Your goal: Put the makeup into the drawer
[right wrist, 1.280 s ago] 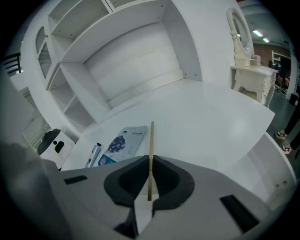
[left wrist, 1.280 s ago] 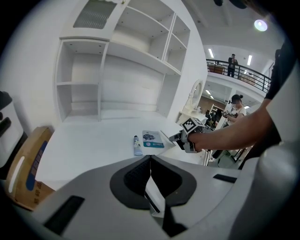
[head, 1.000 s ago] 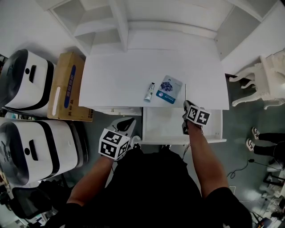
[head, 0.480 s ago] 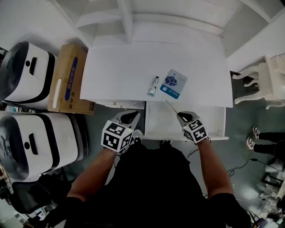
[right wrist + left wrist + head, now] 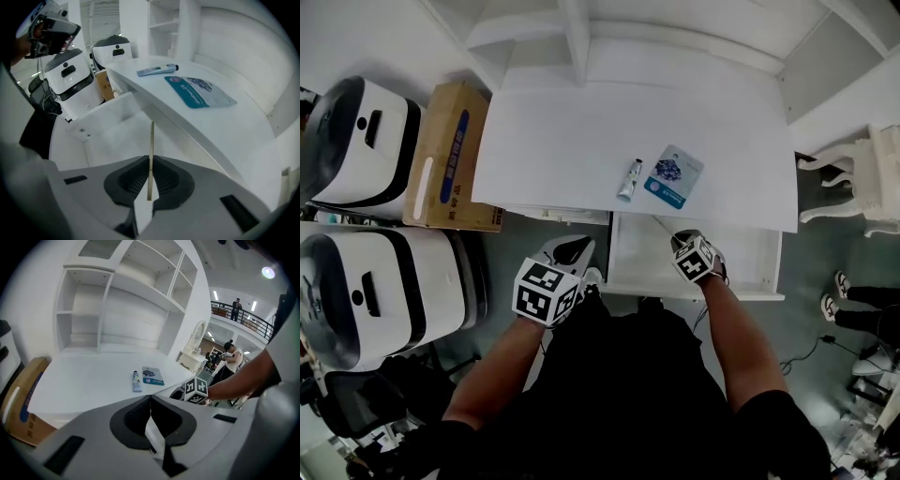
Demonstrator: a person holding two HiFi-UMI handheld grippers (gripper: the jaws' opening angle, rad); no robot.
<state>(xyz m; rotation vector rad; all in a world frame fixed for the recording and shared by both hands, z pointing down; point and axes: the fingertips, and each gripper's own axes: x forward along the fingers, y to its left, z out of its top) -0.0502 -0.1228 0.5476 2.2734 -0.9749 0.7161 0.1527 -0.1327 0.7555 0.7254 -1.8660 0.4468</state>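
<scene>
Right gripper (image 5: 150,161) pinches thin stick (image 5: 151,138) over open drawer (image 5: 112,131); left gripper (image 5: 150,399) clenched, empty. Risk: loosely held stick pivots, snags desk (image 5: 243,124) front edge.

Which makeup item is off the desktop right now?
The thin pale stick, clamped in the right gripper over the open drawer. The small tube and the flat blue packet lie on the desktop.

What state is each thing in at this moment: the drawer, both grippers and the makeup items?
drawer: pulled open, looks empty inside.
thin stick: clamped between the jaws, over the open drawer.
right gripper: shut on the thin stick.
left gripper: shut, nothing between the jaws.
tube: lying on the desk top.
sachet: lying flat beside the tube.
</scene>
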